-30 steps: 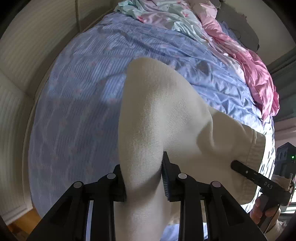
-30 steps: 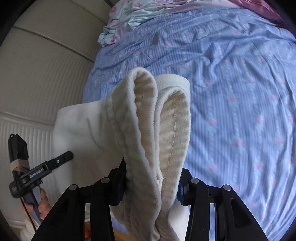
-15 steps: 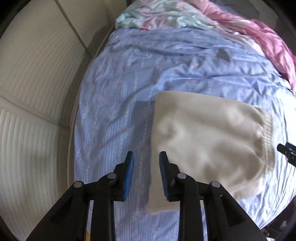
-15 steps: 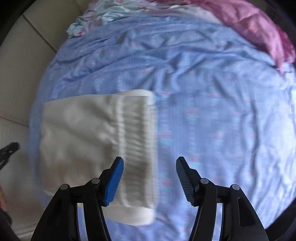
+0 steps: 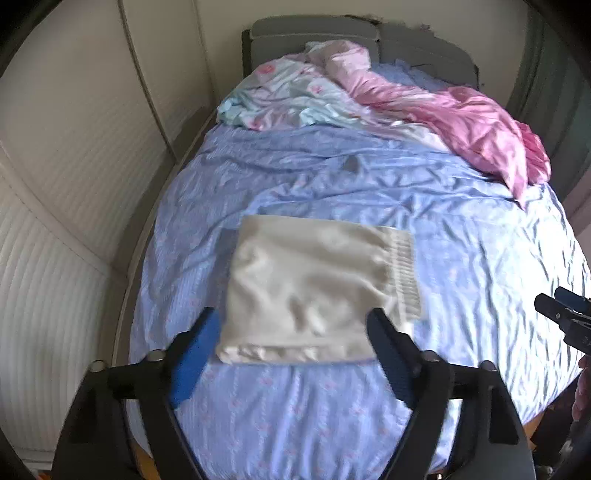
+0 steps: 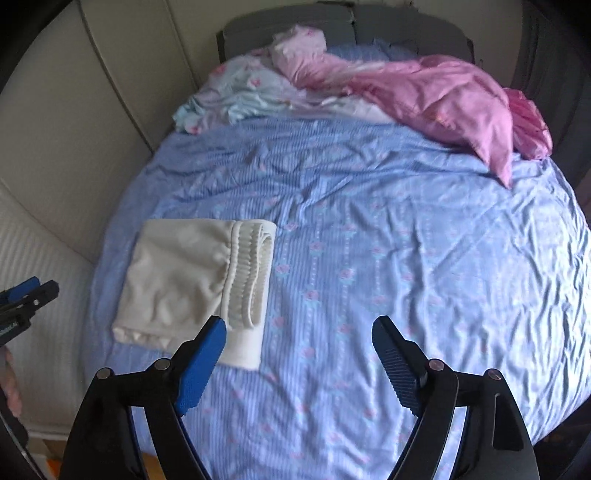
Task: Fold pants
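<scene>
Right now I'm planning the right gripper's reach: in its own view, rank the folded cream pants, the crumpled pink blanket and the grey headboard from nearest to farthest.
1. Folded cream pants, lower left, just beyond the right gripper.
2. Crumpled pink blanket, upper right.
3. Grey headboard, top, behind the blanket.

My right gripper (image 6: 297,332) hangs above the blue floral sheet (image 6: 369,240), jaws opening with nothing between them; the folded cream pants (image 6: 184,280) (ribbed waistband rightward) lie flat just left of it.
</scene>
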{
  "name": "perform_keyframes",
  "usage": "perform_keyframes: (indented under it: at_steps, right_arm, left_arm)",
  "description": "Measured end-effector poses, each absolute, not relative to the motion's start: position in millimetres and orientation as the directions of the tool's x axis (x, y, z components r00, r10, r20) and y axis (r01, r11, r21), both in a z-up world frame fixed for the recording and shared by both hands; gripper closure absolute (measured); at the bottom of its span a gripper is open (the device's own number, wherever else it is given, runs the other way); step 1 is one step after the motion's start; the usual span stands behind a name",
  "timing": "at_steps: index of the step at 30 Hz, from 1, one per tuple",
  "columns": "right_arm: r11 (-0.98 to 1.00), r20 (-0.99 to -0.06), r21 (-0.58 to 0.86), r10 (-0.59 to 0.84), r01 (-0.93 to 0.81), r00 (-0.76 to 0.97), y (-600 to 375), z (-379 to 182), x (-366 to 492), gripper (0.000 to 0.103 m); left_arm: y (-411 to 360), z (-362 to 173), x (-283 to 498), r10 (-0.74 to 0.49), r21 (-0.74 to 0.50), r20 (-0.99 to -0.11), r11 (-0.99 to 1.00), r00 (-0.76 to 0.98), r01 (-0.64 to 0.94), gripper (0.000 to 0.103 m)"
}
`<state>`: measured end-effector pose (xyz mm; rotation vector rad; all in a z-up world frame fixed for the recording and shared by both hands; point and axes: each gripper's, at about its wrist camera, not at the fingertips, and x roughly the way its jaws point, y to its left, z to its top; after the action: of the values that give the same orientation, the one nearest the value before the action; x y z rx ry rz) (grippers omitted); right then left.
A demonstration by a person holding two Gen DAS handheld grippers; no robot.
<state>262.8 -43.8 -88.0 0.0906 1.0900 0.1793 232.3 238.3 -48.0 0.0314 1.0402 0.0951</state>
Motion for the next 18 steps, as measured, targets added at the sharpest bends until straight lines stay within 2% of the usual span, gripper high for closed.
perform_keyframes:
  at_steps: [5,12,18]
  right_arm:
    - [0.981,-0.848,0.163,0.193,-0.105,0.494,-84.0,-61.1,212.5,0.021]
    - [0.983,-0.811,0.146,0.182,-0.11,0.557,-143.1,-25.5,150.2,0.021]
    - [0.982,-0.79,0.157,0.188,-0.105,0.583,-198.3,-3.6,101.1,0.021]
  left_arm:
    - [184.9,-24.9,185.7,0.121,0.105,-0.838,0.993,0.533,-0.061,0.016]
    - [120.8,-2.8,124.1,0.076,0.049,-0.814,0.997,0.576,-0.061,0.013]
    - [67.0,14.1,77.8,0.079,0.055,-0.792,0.997,0.606,-0.058,0.011]
